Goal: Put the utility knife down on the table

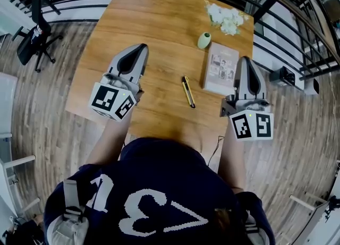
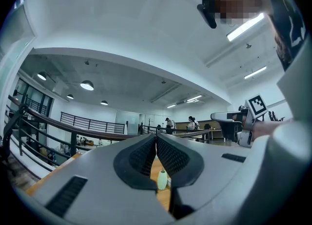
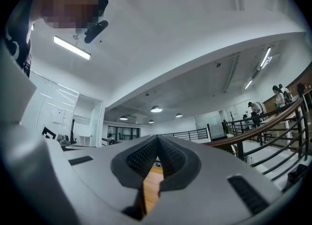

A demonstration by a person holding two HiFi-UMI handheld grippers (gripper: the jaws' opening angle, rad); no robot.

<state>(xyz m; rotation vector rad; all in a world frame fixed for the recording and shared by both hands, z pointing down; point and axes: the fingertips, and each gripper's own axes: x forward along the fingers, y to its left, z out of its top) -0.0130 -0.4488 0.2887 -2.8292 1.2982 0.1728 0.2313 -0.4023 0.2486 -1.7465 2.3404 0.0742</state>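
Observation:
The yellow and black utility knife (image 1: 188,91) lies flat on the wooden table (image 1: 159,20), between my two grippers and touched by neither. My left gripper (image 1: 139,48) hovers to the knife's left, jaws shut with nothing between them. In the left gripper view its tips (image 2: 156,136) meet, and a small pale green vase (image 2: 162,180) shows through the gap below. My right gripper (image 1: 246,60) is raised to the knife's right, over the book's edge, shut and empty. Its tips (image 3: 157,138) meet in the right gripper view, with only table wood below.
A book (image 1: 221,68) lies right of the knife. The pale green vase (image 1: 204,40) stands behind it, and a bunch of white flowers (image 1: 226,19) lies at the far right corner. A black railing (image 1: 287,26) curves round the table. An office chair (image 1: 32,39) stands at the left.

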